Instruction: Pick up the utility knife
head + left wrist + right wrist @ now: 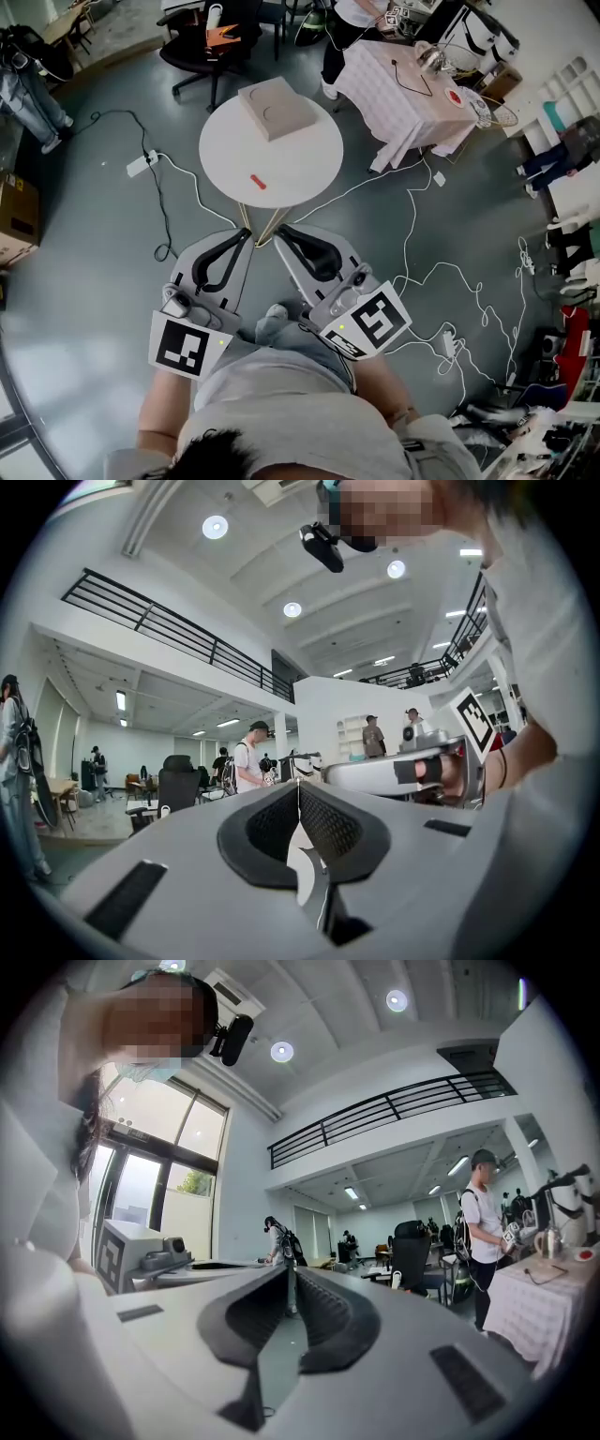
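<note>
The utility knife point(258, 182) is a small red object lying on the near part of the round white table point(309, 150), seen only in the head view. My left gripper point(247, 232) and right gripper point(278, 231) are held side by side close to my body. They point toward the table and stop short of its near edge. Both are shut with nothing between the jaws. In the left gripper view the left gripper point(298, 784) has its pads meeting at the tip, and the right gripper point(289, 1268) looks the same in the right gripper view. Both of those views look out across the room.
A flat cardboard box point(275, 109) lies on the far half of the table. White cables and a power strip point(141, 165) trail over the grey floor. A cloth-covered table point(403, 94) stands at the back right, a black office chair point(211, 42) behind, and people stand around the room.
</note>
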`<state>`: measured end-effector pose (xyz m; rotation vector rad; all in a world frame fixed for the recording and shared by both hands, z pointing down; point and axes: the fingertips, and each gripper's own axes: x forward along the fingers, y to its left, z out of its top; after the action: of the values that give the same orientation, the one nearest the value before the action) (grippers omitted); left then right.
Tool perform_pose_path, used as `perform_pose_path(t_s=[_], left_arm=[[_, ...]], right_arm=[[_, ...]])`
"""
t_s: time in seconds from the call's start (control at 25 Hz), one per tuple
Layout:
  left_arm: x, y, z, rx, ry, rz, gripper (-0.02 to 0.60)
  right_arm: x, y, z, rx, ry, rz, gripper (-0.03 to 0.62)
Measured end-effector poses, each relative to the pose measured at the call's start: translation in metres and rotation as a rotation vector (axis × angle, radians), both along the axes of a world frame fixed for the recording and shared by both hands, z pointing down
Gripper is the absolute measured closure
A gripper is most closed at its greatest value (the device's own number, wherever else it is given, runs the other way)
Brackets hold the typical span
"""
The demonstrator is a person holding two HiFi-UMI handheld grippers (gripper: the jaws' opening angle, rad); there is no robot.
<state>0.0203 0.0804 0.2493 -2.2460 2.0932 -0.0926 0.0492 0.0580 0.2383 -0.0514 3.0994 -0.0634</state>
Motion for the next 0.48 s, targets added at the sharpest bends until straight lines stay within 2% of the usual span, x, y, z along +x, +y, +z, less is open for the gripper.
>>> perform_pose_path(t_s=[0.28, 0.48], left_arm=[[0.023, -0.031, 0.005, -0.016, -0.043, -0.009, 0.571], [0.025, -0.044, 0.01, -0.028, -0.026, 0.005, 0.571]], right_arm=[[0.019, -0.031, 0.004, -0.015, -0.015, -0.021, 0.571], [0.022, -0.041, 0.008, -0.03, -0.012, -0.02, 0.571]])
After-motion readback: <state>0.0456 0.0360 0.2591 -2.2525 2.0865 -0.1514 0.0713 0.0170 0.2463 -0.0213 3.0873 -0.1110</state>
